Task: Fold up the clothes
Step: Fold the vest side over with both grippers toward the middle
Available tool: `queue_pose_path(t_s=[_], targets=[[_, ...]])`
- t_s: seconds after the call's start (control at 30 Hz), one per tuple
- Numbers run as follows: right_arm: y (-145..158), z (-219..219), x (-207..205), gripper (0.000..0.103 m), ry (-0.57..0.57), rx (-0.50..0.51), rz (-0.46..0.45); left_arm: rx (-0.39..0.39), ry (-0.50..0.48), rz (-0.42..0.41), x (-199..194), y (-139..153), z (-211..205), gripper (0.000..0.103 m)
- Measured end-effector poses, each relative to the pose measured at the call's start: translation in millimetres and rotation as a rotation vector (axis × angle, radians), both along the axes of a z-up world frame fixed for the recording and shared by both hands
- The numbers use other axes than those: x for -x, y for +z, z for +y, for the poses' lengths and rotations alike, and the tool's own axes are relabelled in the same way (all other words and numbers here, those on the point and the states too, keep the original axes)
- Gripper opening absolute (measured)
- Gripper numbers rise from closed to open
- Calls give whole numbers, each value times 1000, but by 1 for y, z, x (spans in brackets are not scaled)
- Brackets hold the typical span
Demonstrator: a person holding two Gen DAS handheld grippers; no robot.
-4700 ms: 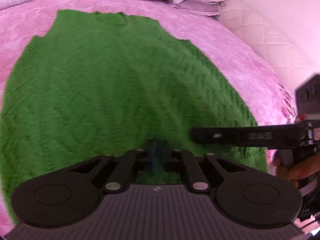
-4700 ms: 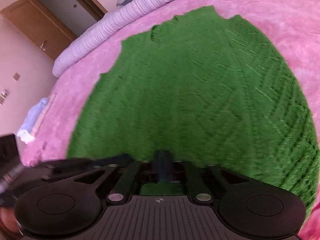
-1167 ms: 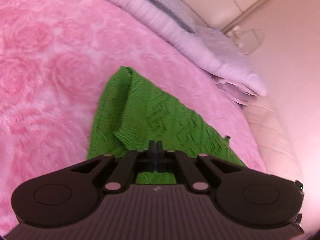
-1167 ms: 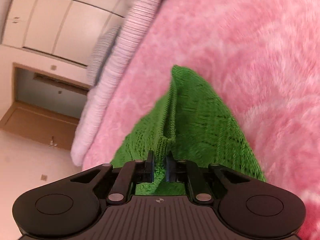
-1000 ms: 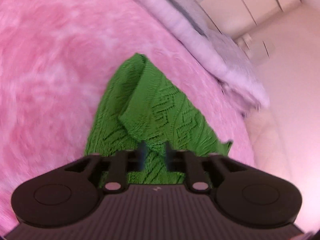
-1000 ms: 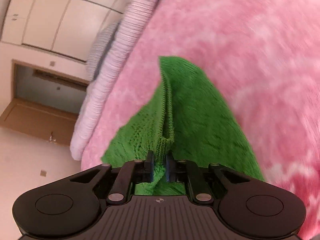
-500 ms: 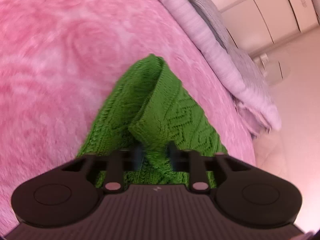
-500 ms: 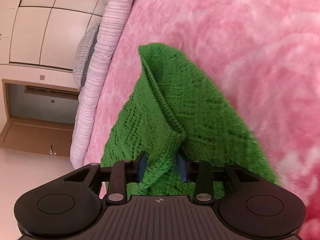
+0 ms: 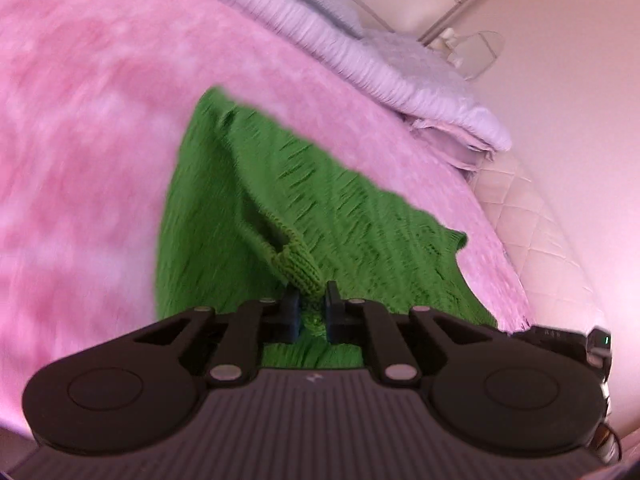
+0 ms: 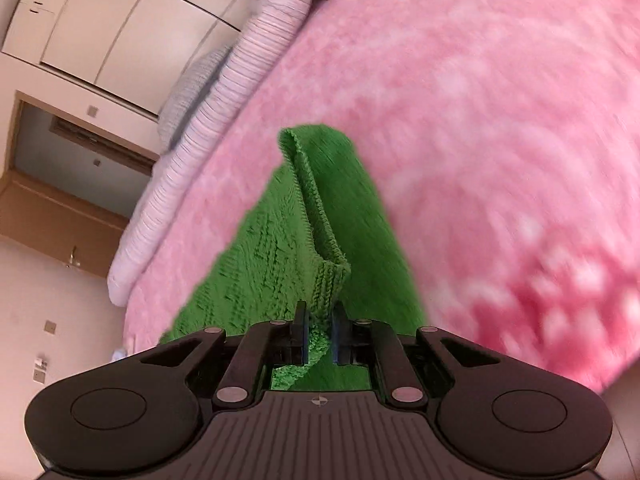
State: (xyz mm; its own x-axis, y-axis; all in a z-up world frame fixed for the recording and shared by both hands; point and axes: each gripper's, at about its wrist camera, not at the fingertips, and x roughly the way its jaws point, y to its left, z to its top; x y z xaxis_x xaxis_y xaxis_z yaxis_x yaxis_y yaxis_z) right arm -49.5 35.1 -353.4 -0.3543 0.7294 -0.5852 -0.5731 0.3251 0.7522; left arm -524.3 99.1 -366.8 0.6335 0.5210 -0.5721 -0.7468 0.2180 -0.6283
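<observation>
Pink fuzzy bed (image 9: 80,160) fills both views, with the green knitted sweater (image 9: 360,232) lying on it and lifted at its near edge. Seconds ago it lay flat; now the left claw (image 9: 311,314) and right claw (image 10: 319,334) each pinch a bunched edge, so a fold looks under way.

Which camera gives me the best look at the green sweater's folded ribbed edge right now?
The right wrist view: the green sweater shows its ribbed edge sharply, running up from the right gripper. In the left wrist view the sweater spreads wider over the pink blanket, but blurred, pinched in the left gripper.
</observation>
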Motion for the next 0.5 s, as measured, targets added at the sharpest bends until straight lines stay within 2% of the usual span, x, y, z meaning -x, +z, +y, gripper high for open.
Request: queue_pose_path(t_s=[0.07,0.27,0.5], targets=[[-3,-16,3,9,-5,-2,14,18,20,-18,5,-5,-11,8],[8,-46,11,9,6,-60,25,9,23,9,11,-2,-23,8],[-19,-53,19,9,-7,3,2,33,35,66,11,-11,-24,9]])
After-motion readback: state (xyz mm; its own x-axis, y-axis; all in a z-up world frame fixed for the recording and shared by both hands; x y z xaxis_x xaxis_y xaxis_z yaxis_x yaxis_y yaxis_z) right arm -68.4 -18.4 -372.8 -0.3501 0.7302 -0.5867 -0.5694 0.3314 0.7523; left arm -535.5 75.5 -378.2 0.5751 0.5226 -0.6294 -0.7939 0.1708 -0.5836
